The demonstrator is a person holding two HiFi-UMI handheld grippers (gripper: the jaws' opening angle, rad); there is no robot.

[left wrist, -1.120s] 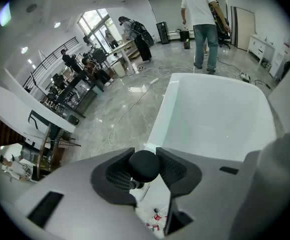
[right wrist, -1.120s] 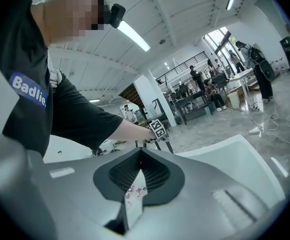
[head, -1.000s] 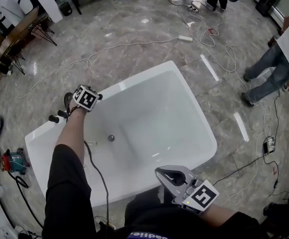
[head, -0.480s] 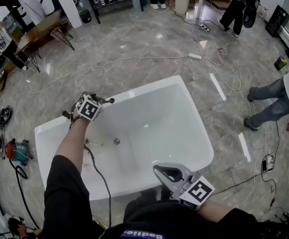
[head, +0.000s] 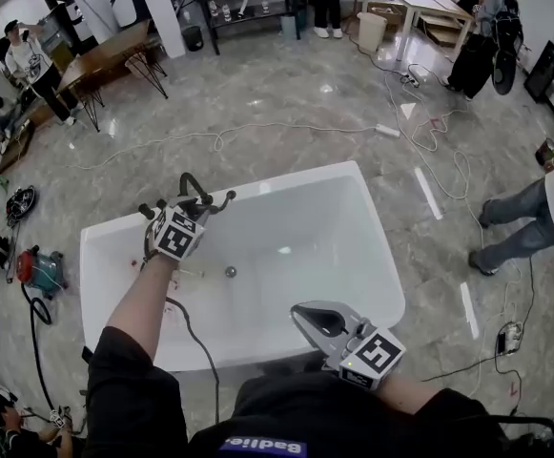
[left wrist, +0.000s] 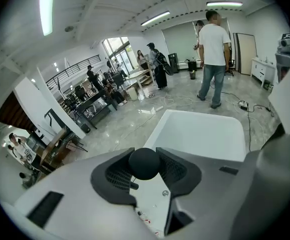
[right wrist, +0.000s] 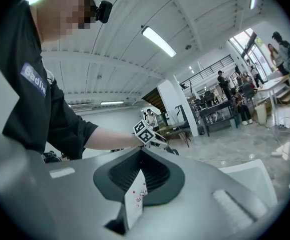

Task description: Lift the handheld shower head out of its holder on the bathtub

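White lettering that appears to read "Badlie" runs across a blue patch (right wrist: pixel 35 80) on the chest of the person's black short-sleeved shirt (head: pixel 286 418), legible in the right gripper view and upside down at the head view's bottom edge.

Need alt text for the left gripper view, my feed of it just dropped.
The left claw is clamped on a round black part of the handheld shower head, seen end-on between its pads. Beyond lies the white bathtub on a marble floor, and a person in a white shirt and jeans stands past its far end.
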